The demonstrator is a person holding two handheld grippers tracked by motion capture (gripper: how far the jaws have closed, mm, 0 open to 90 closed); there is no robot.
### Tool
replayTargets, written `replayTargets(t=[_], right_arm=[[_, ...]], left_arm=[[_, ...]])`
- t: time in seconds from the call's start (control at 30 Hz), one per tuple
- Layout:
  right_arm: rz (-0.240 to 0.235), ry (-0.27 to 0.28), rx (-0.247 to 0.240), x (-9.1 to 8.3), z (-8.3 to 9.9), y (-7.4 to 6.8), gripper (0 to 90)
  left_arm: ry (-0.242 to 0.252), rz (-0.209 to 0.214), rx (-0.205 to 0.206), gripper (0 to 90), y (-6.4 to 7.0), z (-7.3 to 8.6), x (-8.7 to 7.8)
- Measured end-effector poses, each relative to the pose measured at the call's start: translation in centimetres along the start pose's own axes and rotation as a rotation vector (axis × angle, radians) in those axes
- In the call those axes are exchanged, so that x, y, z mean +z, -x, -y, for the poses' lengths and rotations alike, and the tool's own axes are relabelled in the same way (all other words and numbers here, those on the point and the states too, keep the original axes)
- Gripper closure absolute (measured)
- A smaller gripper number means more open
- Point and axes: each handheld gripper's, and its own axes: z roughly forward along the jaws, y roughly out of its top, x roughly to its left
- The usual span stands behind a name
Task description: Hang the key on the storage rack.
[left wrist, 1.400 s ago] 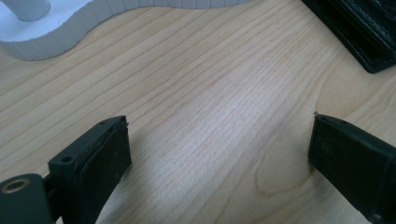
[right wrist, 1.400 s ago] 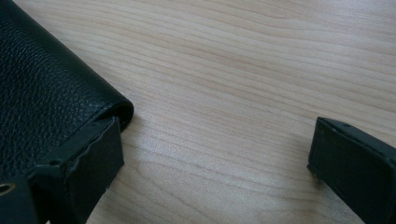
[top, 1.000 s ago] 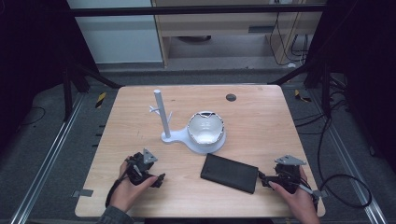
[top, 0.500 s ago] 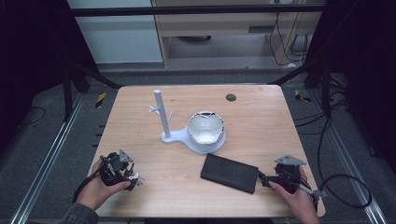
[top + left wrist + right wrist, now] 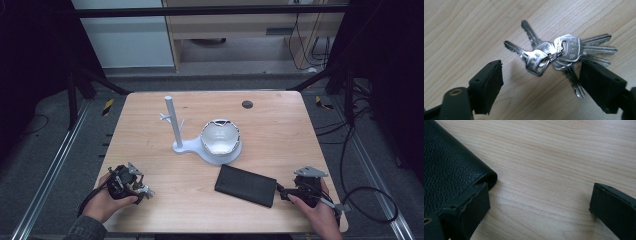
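We hold our left gripper low over the wooden surface, its jaws spread wide apart, and a bunch of keys lies flat on the wood just ahead of it, in the gap between the two jaws but slightly beyond their tips. The jaws touch none of the keys. The keys fan out from a ring: two blades point away and to the left of the gripper, several point off to its right, and one blade runs back toward the right-hand jaw, ending just beside it. In the high view the left gripper sits in our left hand near the front edge of the surface, with the keys a small glint at its tip.

Our right gripper also rests low with its jaws wide apart, closed on nothing. A black leather case lies on the surface at its left side; the case's rounded corner sits right against the tip of the left-hand jaw, and we cannot tell whether they touch. Bare wood fills the gap over to the other jaw. In the high view the right gripper points at the near end of the black leather case, held by our right hand.

Farther ahead of both grippers stands a white stand with an upright post, and a white bowl-shaped piece sits on its base.
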Motion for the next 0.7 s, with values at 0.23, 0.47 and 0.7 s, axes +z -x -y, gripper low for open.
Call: replayTargets(t=[0.23,0.47,0.7], right_arm=[[0.000,0.000,0.000,0.0,0.0,0.0,3.0],[0.002,0.000,0.001,0.0,0.0,0.0,3.0],[0.000,0.000,0.000,0.0,0.0,0.0,3.0]], left_arm=[[-0.002,0.016,0.002,44.4,-1.0,0.3,-0.4],[-0.027,0.080,0.051,59.5,-0.5,-0.3,-0.6],[-0.032,0.102,0.011,43.1,-0.2,-1.5,-1.1]])
